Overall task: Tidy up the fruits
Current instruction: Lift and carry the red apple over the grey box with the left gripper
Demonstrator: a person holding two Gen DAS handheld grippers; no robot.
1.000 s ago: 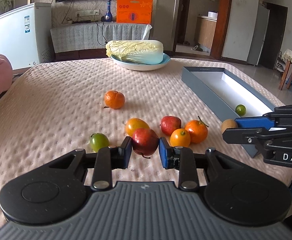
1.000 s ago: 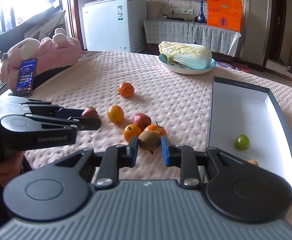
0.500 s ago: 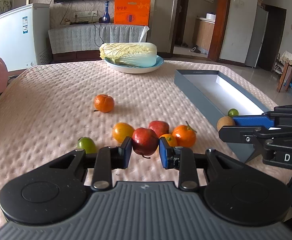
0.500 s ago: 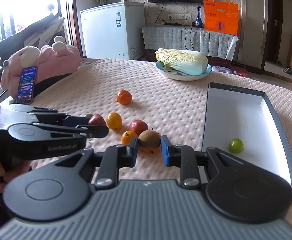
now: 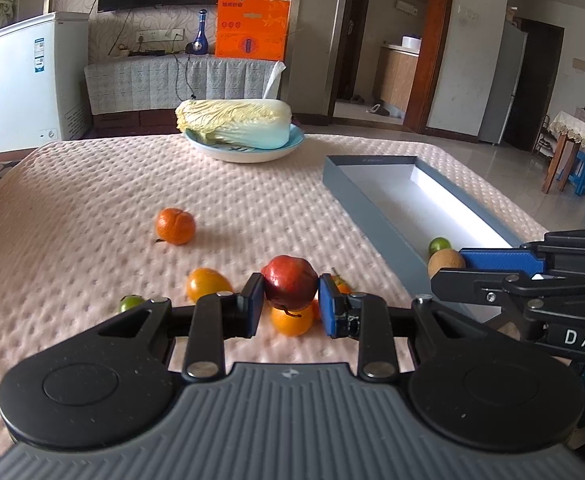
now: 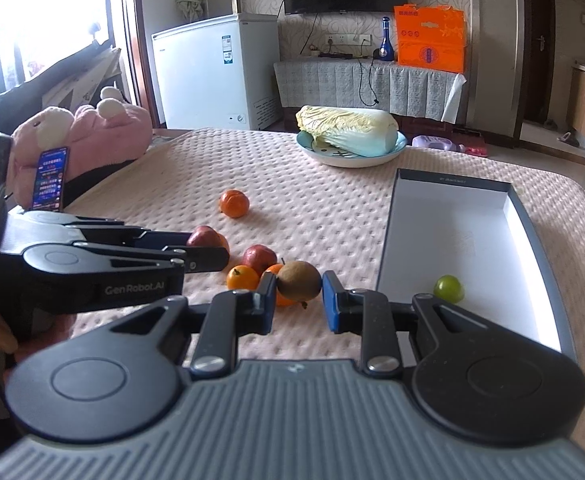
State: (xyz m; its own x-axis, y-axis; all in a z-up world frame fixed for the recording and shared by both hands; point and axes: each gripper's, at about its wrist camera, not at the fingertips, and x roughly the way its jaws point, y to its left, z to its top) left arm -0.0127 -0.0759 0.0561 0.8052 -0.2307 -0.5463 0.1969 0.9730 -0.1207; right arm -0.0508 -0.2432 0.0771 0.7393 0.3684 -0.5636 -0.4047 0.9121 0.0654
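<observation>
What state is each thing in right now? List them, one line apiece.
left gripper: shut on the red apple.
red apple: held, lifted off the cloth.
right gripper: shut on the kiwi.
kiwi: held between the fingers.
grey box: open, no lid on.
green fruit: lying inside the box.
tangerine: loose on the cloth, apart.
cabbage: lying on its plate.

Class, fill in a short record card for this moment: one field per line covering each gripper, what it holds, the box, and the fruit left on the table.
left gripper: shut on red apple
right gripper: shut on kiwi
box: open, holds one green fruit
loose on table: lone orange, second red apple, small orange
plate: holds cabbage
</observation>
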